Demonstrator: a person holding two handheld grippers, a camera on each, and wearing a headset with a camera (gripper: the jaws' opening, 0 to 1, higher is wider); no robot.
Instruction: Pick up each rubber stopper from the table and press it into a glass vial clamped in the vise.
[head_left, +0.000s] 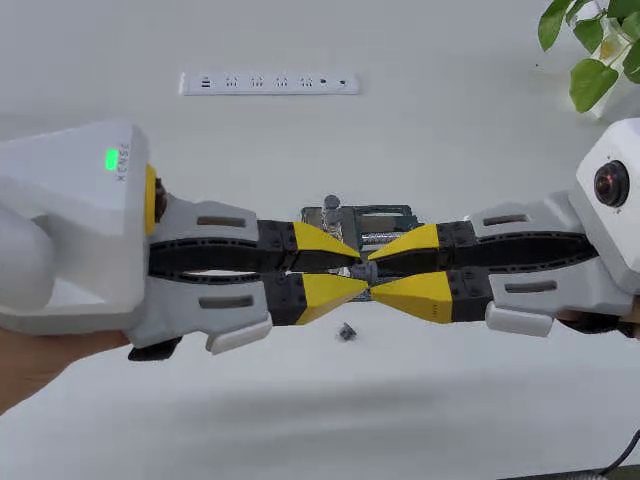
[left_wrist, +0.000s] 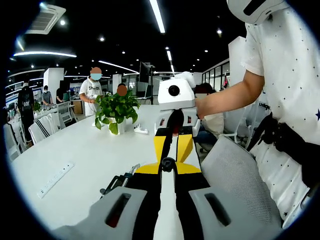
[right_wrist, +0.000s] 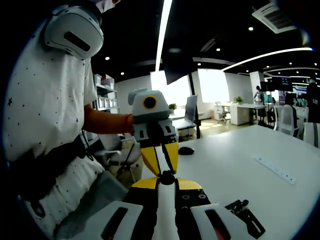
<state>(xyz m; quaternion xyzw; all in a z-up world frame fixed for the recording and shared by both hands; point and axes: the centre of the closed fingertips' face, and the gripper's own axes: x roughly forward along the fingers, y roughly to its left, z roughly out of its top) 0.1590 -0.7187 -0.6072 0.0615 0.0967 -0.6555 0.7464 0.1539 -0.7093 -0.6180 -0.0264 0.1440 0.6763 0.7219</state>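
Above the vise (head_left: 388, 219), the left gripper (head_left: 354, 268) and the right gripper (head_left: 379, 271) meet tip to tip, their yellow jaws tapering into a bow-tie shape. Both are pinched nearly closed, and a small dark stopper (head_left: 366, 270) sits where all four tips converge. Both seem to grip it, though I cannot tell which one bears it. The left gripper view shows the same round dark piece (left_wrist: 168, 163) at the tips. A second stopper (head_left: 347, 331) lies loose on the white table (head_left: 420, 400), just in front of the vise. A power strip (head_left: 268, 83) lies well behind.
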